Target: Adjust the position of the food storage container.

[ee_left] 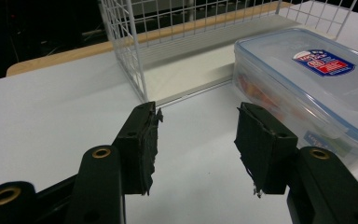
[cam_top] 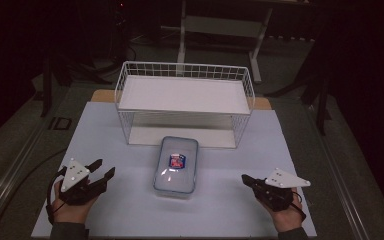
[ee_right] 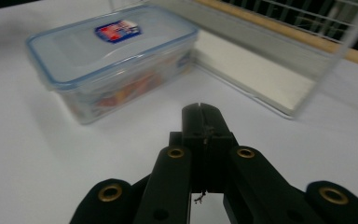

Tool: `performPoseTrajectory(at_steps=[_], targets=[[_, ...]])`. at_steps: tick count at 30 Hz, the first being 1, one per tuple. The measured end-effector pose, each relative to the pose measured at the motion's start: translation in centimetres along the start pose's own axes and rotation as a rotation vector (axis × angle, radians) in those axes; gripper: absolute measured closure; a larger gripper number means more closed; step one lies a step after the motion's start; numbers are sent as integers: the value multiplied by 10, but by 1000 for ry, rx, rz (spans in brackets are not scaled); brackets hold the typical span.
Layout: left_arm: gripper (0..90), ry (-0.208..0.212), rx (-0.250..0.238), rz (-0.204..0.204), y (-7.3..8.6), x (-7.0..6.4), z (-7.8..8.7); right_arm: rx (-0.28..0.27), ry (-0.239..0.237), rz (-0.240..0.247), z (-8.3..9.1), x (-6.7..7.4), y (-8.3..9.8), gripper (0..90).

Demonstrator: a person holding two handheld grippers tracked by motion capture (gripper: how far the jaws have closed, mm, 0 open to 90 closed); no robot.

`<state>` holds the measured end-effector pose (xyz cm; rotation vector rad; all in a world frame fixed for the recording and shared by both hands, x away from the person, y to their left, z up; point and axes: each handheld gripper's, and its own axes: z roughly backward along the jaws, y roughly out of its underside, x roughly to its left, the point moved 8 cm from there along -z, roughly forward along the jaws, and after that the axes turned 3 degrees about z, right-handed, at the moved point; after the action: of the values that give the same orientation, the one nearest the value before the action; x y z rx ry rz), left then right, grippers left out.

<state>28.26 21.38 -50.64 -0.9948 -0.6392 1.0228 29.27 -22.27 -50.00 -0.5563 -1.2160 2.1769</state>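
High view, nearest first: the left gripper (cam_top: 103,170) rests at the near left with jaws spread and empty; the right gripper (cam_top: 246,179), near right, has its jaws pressed together on nothing. Between them, farther in, sits the lidded plastic food box (cam_top: 176,165), just before the white wire shelf (cam_top: 185,102). Rigid and smooth, probably slippery; best clasped across its long sides.

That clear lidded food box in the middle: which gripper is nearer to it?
Left, by a little. The left gripper sits open just off the food box on its left side. The right gripper, shut, lies farther off on the opposite side. Neither touches it.
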Motion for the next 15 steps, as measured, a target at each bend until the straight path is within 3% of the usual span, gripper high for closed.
performPoseTrajectory(at_steps=[7,15], targets=[[482,-7,1,-12,0,0,-1,33,-60,77,-23,26,-6,899],[484,-14,-3,-12,0,1,0,34,-128,117,-49,52,-19,899]])
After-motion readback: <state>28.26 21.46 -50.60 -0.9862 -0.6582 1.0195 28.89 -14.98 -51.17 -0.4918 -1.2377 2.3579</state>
